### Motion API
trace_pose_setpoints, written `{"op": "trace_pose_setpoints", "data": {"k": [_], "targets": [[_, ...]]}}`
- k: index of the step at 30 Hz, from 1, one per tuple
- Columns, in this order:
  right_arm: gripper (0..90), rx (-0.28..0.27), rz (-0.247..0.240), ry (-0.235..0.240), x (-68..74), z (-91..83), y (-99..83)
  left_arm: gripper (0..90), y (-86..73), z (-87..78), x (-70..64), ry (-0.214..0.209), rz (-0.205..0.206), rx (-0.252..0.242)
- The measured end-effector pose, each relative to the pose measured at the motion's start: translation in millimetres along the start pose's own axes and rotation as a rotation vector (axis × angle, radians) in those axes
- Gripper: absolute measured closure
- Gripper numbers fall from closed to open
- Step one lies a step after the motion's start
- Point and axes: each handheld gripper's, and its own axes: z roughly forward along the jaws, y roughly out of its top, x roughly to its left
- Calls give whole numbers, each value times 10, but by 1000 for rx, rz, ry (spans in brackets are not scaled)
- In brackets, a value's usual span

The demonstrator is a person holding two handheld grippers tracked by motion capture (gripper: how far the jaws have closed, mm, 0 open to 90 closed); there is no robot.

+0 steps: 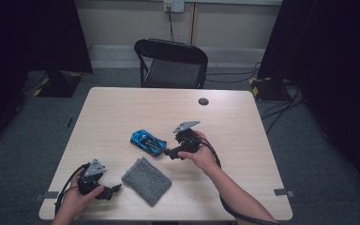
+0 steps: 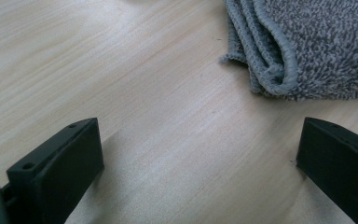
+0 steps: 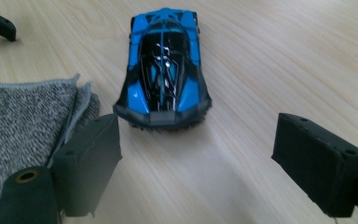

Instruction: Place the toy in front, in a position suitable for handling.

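the right gripper (image 1: 172, 152) is lined up on the blue toy car (image 3: 164, 70), which sits on its wheels near the middle of the table (image 1: 122, 112), its near end just ahead of the jaw tips in the right gripper view. the jaws stand spread wide, nothing between them, wider than the car body. the left gripper (image 1: 114, 190) rests low near the front edge with its jaws also spread and empty, pointing at the folded grey cloth (image 2: 303, 42), which lies just beside the car on the near left.

risks, as judged: the car is on wheels, so a jaw touching one side first would likely roll or swing it away rather than grip it. the left-hand jaw in the right gripper view passes close over the cloth edge (image 3: 23, 116); closing there could catch the fabric with the car. the smooth tapered body may squirt out under a pinch.

room: the far half of the table is open, save a small dark round fitting (image 1: 203, 101) near the far edge. the left gripper sits close to the front edge.
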Motion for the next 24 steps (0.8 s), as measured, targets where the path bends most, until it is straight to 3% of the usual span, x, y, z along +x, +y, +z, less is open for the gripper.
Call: {"op": "trace_pose_setpoints", "data": {"k": [3, 11, 24], "targets": [[146, 1, 0, 7, 27, 40, 37, 0, 0, 0, 0, 1, 0, 0], [146, 16, -58, 13, 97, 205, 172, 0, 0, 0, -1, 1, 0, 0], [145, 4, -20, 35, 46, 343, 292, 0, 0, 0, 0, 2, 0, -1]]}}
